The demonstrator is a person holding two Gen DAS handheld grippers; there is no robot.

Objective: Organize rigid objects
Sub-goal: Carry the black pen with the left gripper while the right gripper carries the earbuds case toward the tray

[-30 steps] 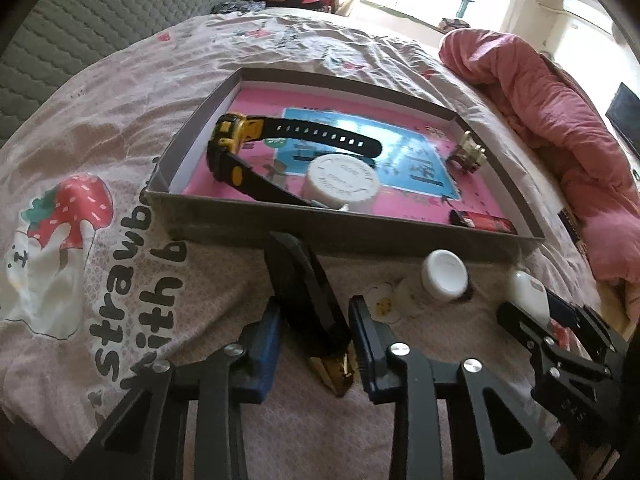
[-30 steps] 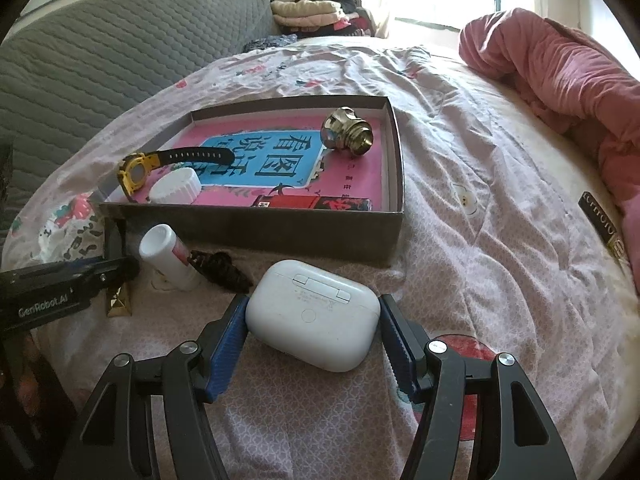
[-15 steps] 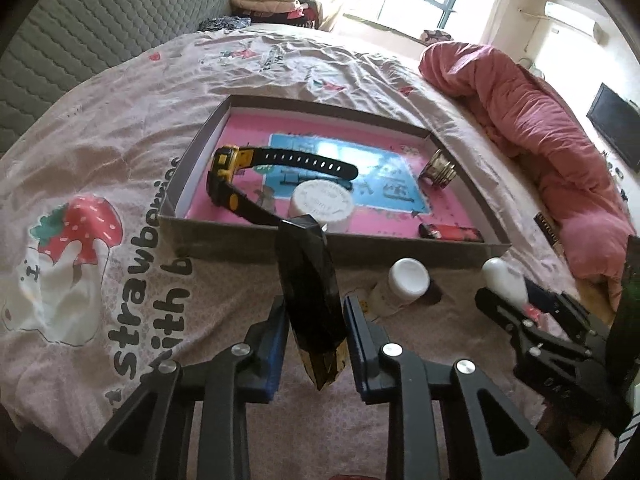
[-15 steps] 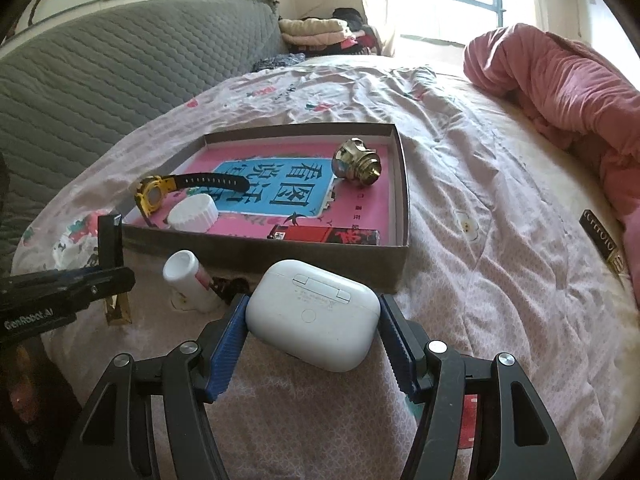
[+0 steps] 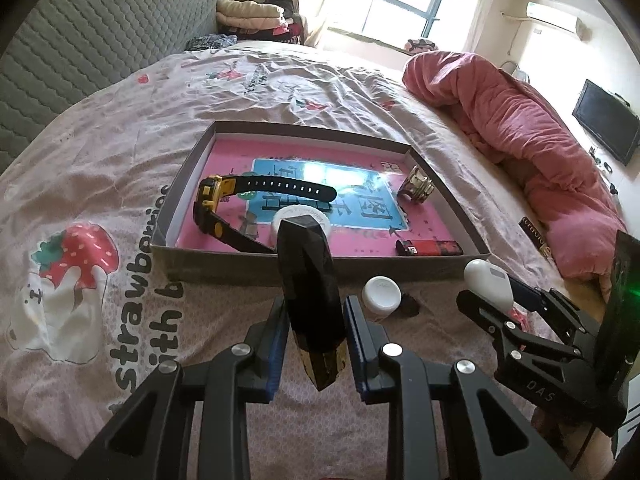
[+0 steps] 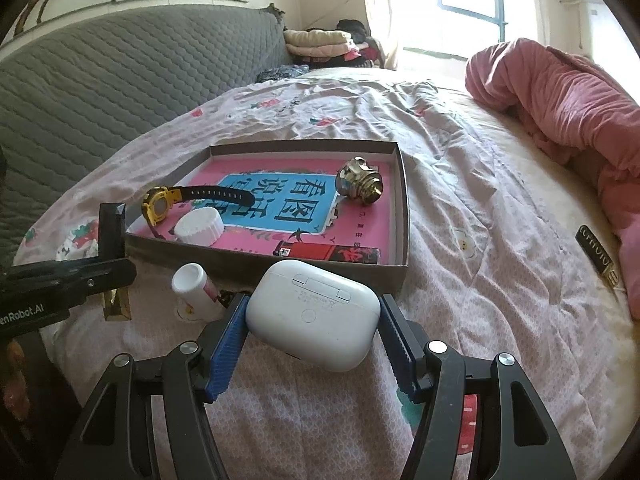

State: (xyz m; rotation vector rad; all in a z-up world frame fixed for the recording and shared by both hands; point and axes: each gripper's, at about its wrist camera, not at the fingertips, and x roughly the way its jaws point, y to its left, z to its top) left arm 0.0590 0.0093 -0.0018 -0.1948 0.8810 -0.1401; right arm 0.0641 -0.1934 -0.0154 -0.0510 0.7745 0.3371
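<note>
Sunlit bed point(image 5: 120, 128) underfoot, shallow box point(image 5: 320, 268) on it, left gripper point(image 5: 314, 328) clamping a black gold-tipped bar point(image 5: 310, 292) before the box, right gripper point(image 6: 314, 322) squeezing a white earbud case point(image 6: 314, 316) near the box's front wall.

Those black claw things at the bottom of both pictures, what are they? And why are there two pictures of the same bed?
They are hand-held grippers: tongs with two fingers, one in each of a person's hands. Each carries a small camera looking forward along its fingers, so you get two views of one bed.

In the left view, the left hand-held gripper is closed on a black stick with a gold end, lifted off the bed; its jaws have just been closing. In the right view, the right hand-held gripper grips a white earbud case.

On the bedsheet sits a shallow box. Inside it lie a yellow watch, a white lid, a red lighter and a shiny gold knob. A small white bottle stands outside the box.
</note>
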